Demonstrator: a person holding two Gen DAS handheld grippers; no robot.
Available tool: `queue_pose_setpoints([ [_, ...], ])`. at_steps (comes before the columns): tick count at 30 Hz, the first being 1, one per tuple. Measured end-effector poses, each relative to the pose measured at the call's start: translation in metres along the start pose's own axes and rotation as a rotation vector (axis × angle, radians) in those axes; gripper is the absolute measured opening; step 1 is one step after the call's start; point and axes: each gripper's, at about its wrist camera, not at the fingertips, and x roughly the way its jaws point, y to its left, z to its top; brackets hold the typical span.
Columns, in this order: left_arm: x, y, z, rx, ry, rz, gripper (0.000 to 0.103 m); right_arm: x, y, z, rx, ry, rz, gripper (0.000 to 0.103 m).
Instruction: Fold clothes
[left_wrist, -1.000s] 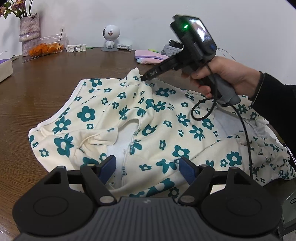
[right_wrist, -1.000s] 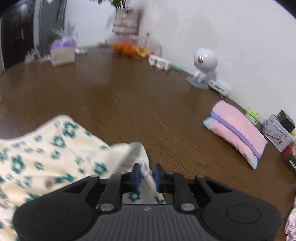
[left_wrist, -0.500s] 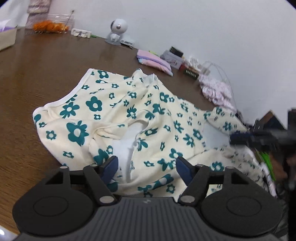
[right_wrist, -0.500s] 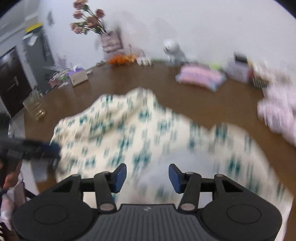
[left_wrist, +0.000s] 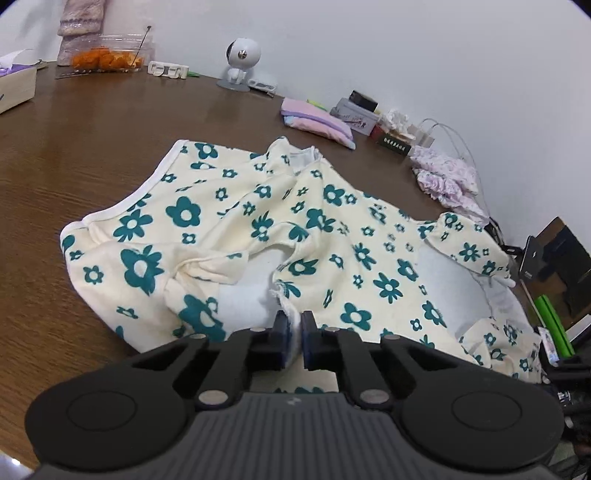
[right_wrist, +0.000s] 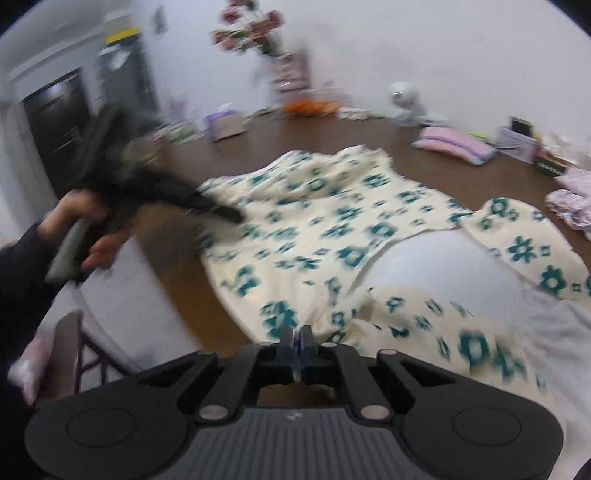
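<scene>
Cream garment with teal flower print (left_wrist: 332, 229), lying crumpled and partly spread on the brown wooden tabletop (left_wrist: 92, 147), its white lining exposed at several openings. Left gripper (left_wrist: 291, 334): jaws closed to a narrow gap, pinching a raw edge of the garment at its near side, beside a patch of white lining. Right gripper (right_wrist: 295, 341): jaws nearly together at the garment's near hem; a sliver of pale cloth appears between them, though motion blur makes the hold uncertain. In the right wrist view the person's left hand (right_wrist: 86, 229), in a dark sleeve, grips the left gripper's handle, the tool angled downward with its tip meeting the garment's far left edge; this region is blurred.

Surroundings, along the far edge of the tabletop by the white wall: a clear plastic container (left_wrist: 110, 51) holding orange pieces; a tissue box (left_wrist: 16, 83) with a tissue protruding; a small white round-headed camera (left_wrist: 240, 62); a folded pink cloth (left_wrist: 316, 122); a small box (left_wrist: 356, 114); a crumpled lilac-print fabric (left_wrist: 448, 177). A vase of flowers (right_wrist: 284, 70) stands behind the container.
</scene>
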Motion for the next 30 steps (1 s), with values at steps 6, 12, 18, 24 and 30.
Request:
queue_pose_setpoints([
  [6,0.001,-0.003,-0.002,0.022,0.009,0.037,0.014,0.003,-0.004,0.003,0.020,-0.026,-0.013,0.040],
  [12,-0.006,0.013,-0.001,-0.021,-0.002,0.070,0.020,0.035,-0.011,0.007,0.016,0.028,-0.093,0.018],
  [18,-0.026,0.018,0.011,-0.024,-0.051,0.096,0.041,-0.020,-0.021,-0.013,0.109,-0.102,-0.076,0.027],
  [24,-0.009,-0.002,0.021,0.032,-0.041,0.084,0.042,-0.019,-0.048,-0.015,0.226,-0.089,-0.233,0.045],
  [30,0.010,-0.012,0.015,0.052,0.015,0.115,0.042,-0.029,-0.039,-0.026,0.245,-0.113,-0.272,0.003],
])
